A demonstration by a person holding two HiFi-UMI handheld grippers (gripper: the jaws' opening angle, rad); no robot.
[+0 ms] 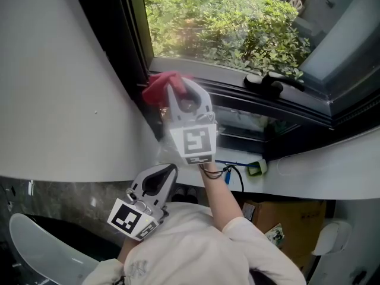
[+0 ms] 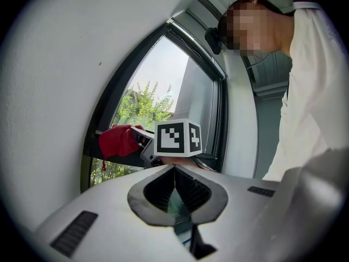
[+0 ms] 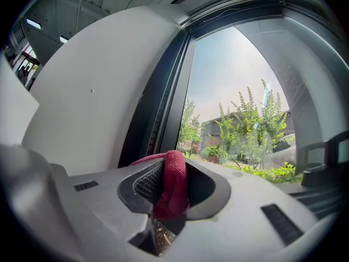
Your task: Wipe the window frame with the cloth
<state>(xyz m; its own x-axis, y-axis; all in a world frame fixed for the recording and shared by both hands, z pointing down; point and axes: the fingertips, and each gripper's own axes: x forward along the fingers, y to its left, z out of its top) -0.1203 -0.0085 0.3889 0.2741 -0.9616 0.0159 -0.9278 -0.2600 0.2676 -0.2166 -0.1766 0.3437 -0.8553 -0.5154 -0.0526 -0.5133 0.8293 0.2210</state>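
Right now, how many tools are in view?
2. The right tool is at the lower left corner of the frame, shut on the cloth; the left tool sits lower, near the person, shut and empty. No others show.

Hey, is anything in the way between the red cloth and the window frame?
Nothing visible does. The right gripper holds the red cloth right at the window frame's lower left corner. The handle sits farther right along the bottom rail.
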